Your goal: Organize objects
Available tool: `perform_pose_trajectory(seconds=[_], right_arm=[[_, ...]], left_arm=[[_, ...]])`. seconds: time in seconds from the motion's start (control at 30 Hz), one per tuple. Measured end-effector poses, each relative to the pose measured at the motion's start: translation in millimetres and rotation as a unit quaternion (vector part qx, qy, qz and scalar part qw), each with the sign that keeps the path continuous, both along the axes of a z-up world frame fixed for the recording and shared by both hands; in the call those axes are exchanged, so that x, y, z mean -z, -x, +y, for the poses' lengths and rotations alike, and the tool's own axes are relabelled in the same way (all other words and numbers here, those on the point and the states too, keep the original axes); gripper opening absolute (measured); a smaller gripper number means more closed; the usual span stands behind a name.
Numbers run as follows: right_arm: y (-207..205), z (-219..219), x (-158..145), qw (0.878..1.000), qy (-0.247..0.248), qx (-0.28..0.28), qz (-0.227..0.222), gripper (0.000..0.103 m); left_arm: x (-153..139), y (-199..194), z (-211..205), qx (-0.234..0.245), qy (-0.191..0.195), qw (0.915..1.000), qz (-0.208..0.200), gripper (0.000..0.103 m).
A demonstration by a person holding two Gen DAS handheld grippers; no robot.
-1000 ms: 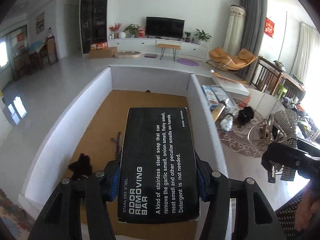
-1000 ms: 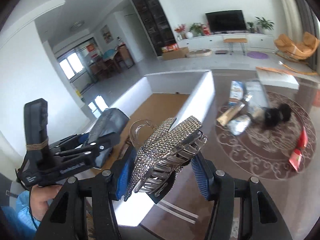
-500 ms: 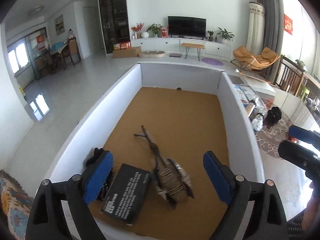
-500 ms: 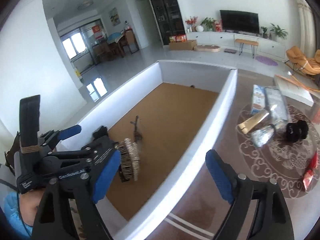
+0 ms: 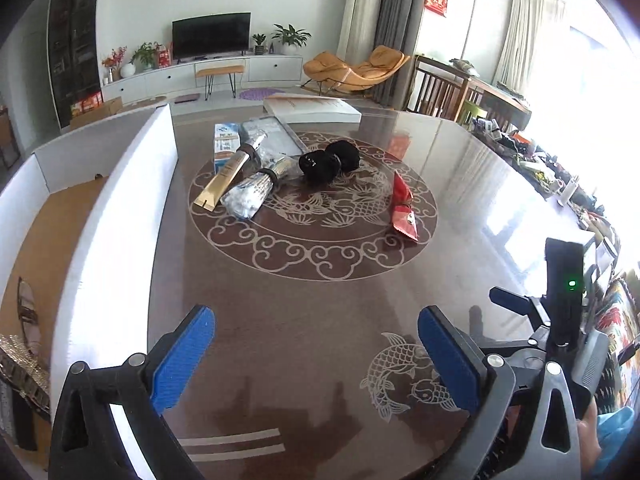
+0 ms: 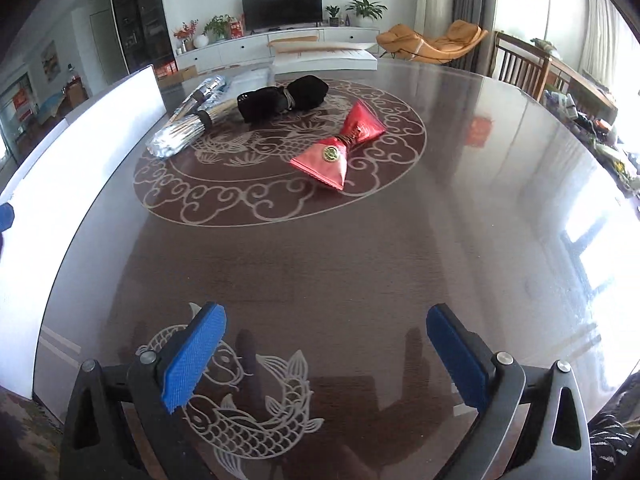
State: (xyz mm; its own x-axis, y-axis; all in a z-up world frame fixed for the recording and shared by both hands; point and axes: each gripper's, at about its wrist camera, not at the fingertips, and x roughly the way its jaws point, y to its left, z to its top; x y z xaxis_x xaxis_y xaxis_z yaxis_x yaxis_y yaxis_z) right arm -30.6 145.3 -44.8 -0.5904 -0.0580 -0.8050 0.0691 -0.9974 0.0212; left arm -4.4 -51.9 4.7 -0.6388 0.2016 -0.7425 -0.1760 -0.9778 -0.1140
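Note:
My left gripper point(image 5: 316, 356) is open and empty above the dark round table point(image 5: 320, 320). My right gripper point(image 6: 326, 354) is open and empty too; its body shows at the right of the left wrist view point(image 5: 560, 320). Far ahead lie a red bow-shaped packet point(image 6: 340, 144) point(image 5: 402, 206), a black bundle point(image 6: 282, 98) point(image 5: 328, 160), a silver packet point(image 6: 182, 132) point(image 5: 250, 194), a gold tube point(image 5: 226, 178) and a blue-white box point(image 5: 226, 142). The white-walled box point(image 5: 116, 216) with a brown floor stands at the left; the rhinestone hair clip point(image 5: 20, 364) lies inside it.
A flat white box point(image 5: 312, 108) lies at the table's far edge. Wooden chairs point(image 5: 436, 92) and a cluttered side table point(image 5: 540, 160) stand at the right. The living room with a TV point(image 5: 212, 34) lies beyond.
Both grippers let go of their loads, the black box and the hair clip, into the white box, then swung right from over the box to over the table.

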Motion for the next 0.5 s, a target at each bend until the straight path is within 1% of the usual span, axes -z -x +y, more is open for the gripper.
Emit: perform_pose_trajectory(seconds=[0.13,0.23,0.33,0.4,0.5], right_arm=[[0.6,-1.1,-5.7,1.000,-0.024,-0.001,0.012,0.101],[2.7,-5.9,-3.3,1.000,-0.018,-0.003,0.005,0.101],[4.3,-10.4,0.3,1.000,-0.020,-0.007,0.001,0.101],[5.0,-11.6,1.0,1.000,-0.024,-0.007,0.002,0.101],[6.0,-10.8,2.5,1.000,-0.017,-0.005,-0.002,0.101]], left_arm=[[31.3,25.4,2.6,-0.035,0.007,0.9990,-0.026,0.103],[47.2,34.5,1.1,-0.053,0.019,0.9979,-0.033,0.103],[54.9,41.3,-5.4,-0.061,0.035,0.9969,-0.037,0.103],[57.0,42.8,-9.0,-0.065,0.039,0.9965,-0.036,0.103],[63.6,47.5,-13.8,-0.070,0.043,0.9957,-0.042,0.103]])
